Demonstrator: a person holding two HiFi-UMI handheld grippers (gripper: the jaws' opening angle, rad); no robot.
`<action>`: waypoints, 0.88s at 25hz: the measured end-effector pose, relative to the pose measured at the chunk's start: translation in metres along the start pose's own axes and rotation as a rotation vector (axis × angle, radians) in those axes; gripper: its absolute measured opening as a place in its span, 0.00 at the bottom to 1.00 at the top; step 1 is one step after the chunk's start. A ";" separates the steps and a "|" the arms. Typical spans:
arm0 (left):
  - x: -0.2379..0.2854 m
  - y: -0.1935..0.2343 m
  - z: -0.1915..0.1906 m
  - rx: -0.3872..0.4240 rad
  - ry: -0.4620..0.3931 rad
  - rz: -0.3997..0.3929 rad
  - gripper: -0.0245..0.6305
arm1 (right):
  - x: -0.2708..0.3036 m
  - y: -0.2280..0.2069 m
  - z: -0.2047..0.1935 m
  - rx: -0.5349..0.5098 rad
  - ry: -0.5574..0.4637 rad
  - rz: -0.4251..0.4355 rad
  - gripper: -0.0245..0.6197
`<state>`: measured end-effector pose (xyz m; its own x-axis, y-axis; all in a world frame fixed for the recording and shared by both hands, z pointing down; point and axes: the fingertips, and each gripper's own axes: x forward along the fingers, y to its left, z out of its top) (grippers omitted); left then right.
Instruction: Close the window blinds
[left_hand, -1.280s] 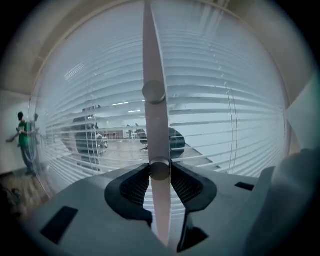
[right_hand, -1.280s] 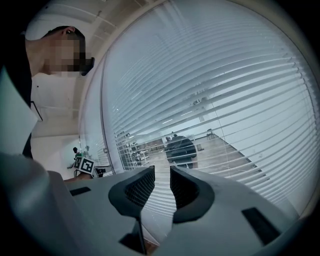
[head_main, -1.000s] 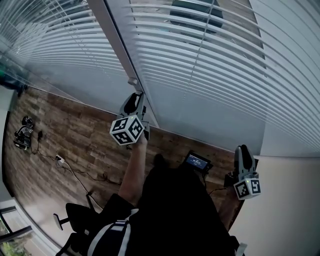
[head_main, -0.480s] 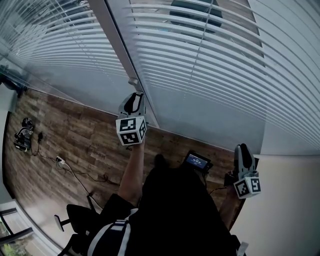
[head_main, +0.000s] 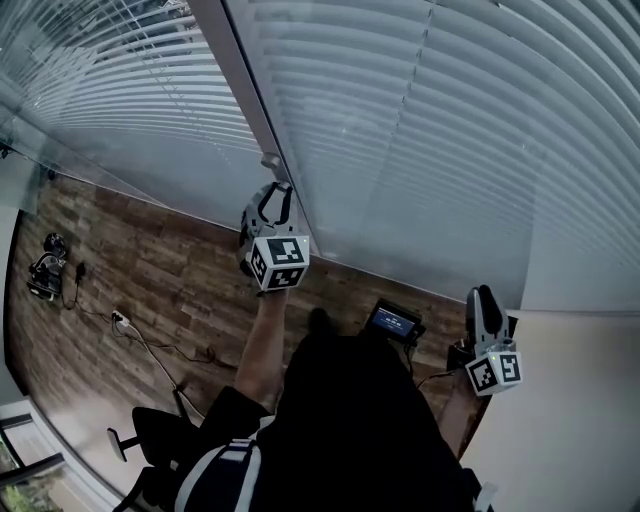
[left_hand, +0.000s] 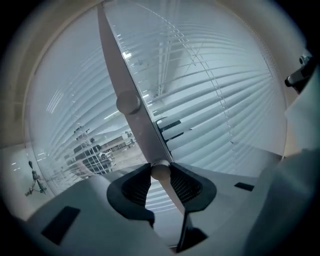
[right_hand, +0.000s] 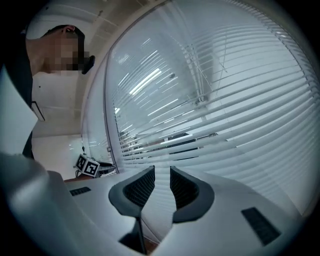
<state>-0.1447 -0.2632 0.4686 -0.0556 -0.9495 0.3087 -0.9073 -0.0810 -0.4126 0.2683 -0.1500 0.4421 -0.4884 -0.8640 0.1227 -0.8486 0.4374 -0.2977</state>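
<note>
Window blinds (head_main: 450, 150) ahead of both claws, slats flat. Left gripper (left_hand: 160, 173) jaws, just closing, clamp wand (left_hand: 160, 171). Right gripper (right_hand: 162, 184) slightly parted, empty.

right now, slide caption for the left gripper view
Left gripper, jaws just closed further, clamps the tilt wand of the blinds.

We see white blinds (head_main: 450, 150) with long thin stripes. The rod (left_hand: 160, 171) is pale grey. The floor (head_main: 150, 270) is brown wood with streaks. The cubes (head_main: 279, 262) are white with black squares. The fingers (left_hand: 136, 187) are dark grey with tiny ridges. The person's top (head_main: 370, 420) is black with white stripes.
</note>
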 end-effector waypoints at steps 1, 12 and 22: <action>0.001 0.002 0.001 -0.001 0.000 -0.001 0.24 | 0.001 0.002 0.002 -0.001 0.001 -0.001 0.19; 0.000 0.002 0.001 0.055 -0.007 0.034 0.24 | -0.003 0.001 0.000 0.003 0.001 -0.009 0.19; -0.010 -0.013 -0.011 -0.374 -0.078 -0.086 0.31 | -0.007 -0.005 -0.010 0.016 -0.003 -0.013 0.19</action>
<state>-0.1370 -0.2494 0.4806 0.0465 -0.9654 0.2565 -0.9973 -0.0592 -0.0424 0.2740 -0.1435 0.4518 -0.4768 -0.8702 0.1242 -0.8514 0.4221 -0.3113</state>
